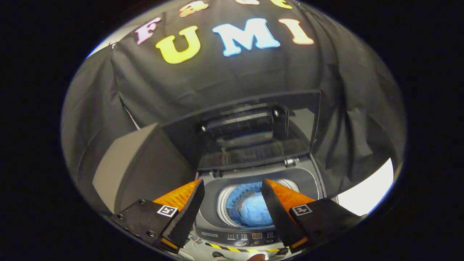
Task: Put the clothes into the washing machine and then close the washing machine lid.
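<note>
A grey top-loading washing machine (311, 181) stands ahead of me with its round drum open. Blue clothes (250, 208) lie inside the drum, seen between my two fingers. The dark see-through lid (253, 134) stands upright behind the drum, hinged at the back. My gripper (232, 188) hovers above the front of the machine, open, with nothing held between its fingers. The control panel (250, 236) runs along the machine's front edge, below the fingers.
A dark box-like object (145, 166) stands just left of the machine, level with the raised lid. The black cloth wall (224, 79) hangs close behind. A bright patch of floor (366, 194) shows to the right of the machine.
</note>
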